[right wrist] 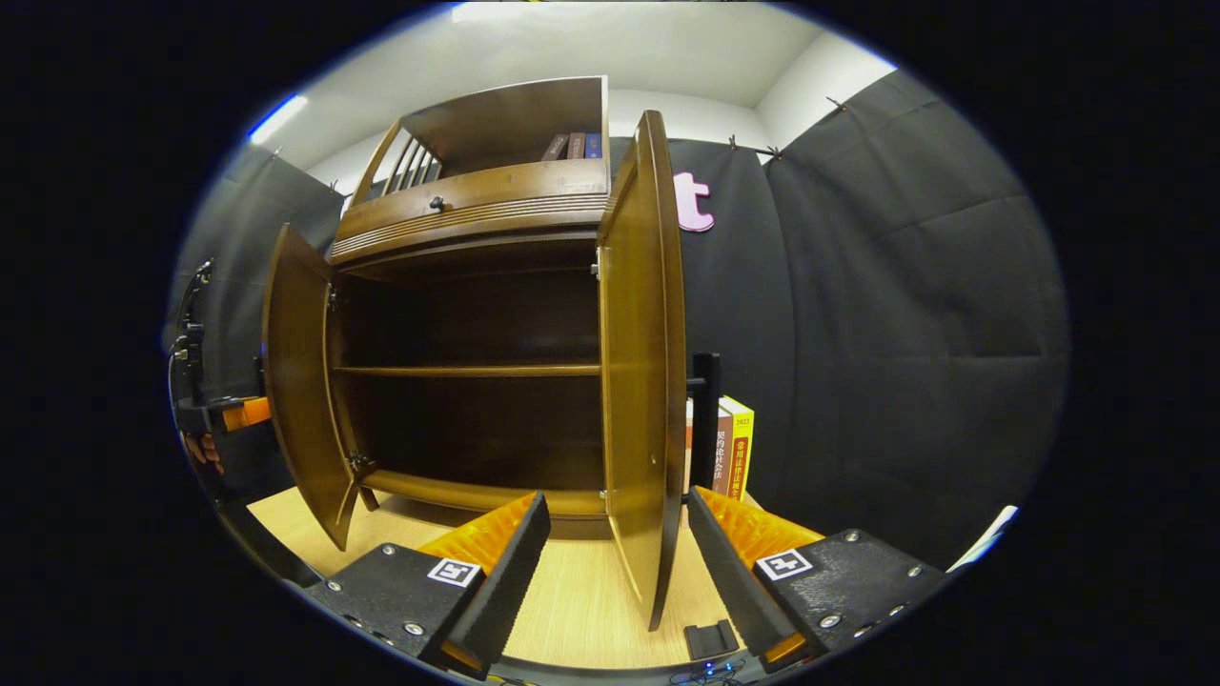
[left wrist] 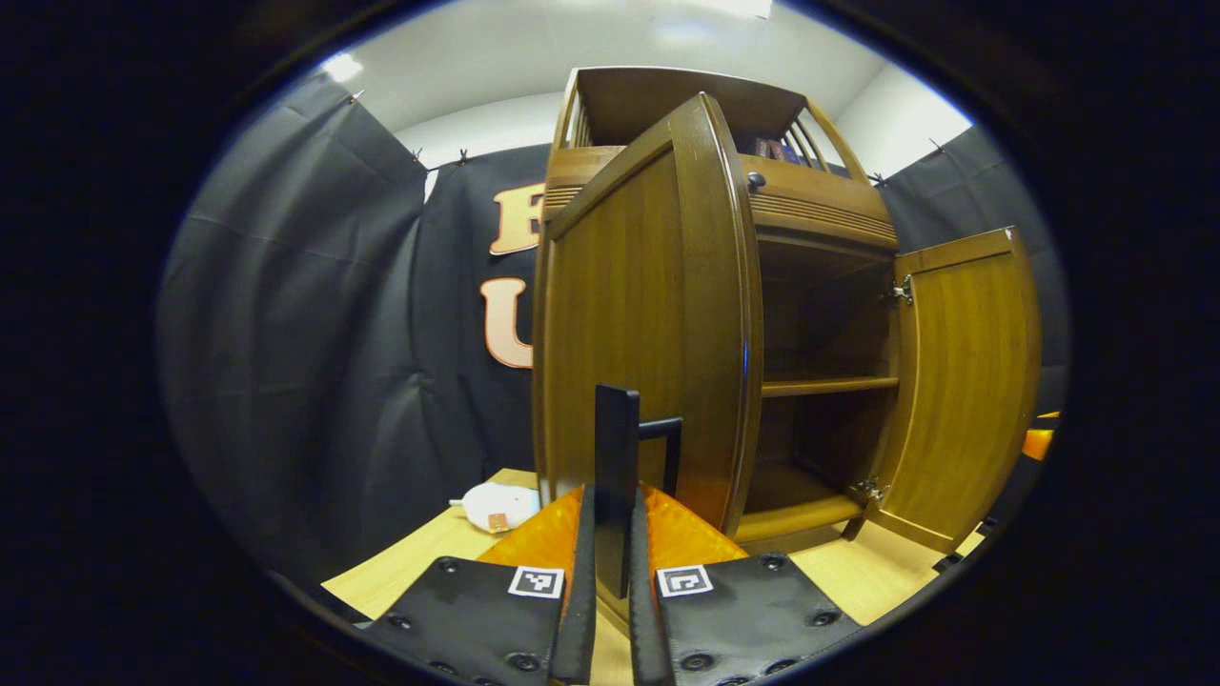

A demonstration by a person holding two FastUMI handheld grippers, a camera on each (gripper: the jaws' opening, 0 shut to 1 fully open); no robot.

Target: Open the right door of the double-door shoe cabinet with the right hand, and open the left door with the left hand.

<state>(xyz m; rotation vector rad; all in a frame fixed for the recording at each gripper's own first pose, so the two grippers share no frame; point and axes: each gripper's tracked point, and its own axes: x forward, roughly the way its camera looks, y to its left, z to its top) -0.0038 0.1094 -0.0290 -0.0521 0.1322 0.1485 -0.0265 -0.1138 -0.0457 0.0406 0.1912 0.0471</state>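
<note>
Cabinet (left wrist: 820,314) stands big and brown on the light wood floor (left wrist: 419,562) in my left gripper view. My left claw (left wrist: 612,572) is squeezed tight on the dark handle (left wrist: 618,476) of the left door (left wrist: 648,333), one finger on each side of it. That door is swung out toward me, so I see its edge close up. The right door (left wrist: 963,381) is swung out too, far over on the other side. Between the doors I see a shelf (left wrist: 829,386) inside. A little knob (left wrist: 756,178) sits on the drawer above. A white soft thing (left wrist: 496,505) lies on the floor beside the cabinet. In my right gripper view, my right claw (right wrist: 618,562) is spread wide, and the edge of the right door (right wrist: 648,381) stands in the gap between my fingers. I cannot tell if a finger touches the door. A dark handle (right wrist: 705,419) sticks out behind that door. Some books (right wrist: 732,448) stand just behind it by the black cloth wall (right wrist: 905,333). The left door (right wrist: 300,381) hangs open far off, and my other claw (right wrist: 224,414) is beside it with a hand (right wrist: 202,448) holding it. More books (right wrist: 575,145) sit on top of the cabinet.
</note>
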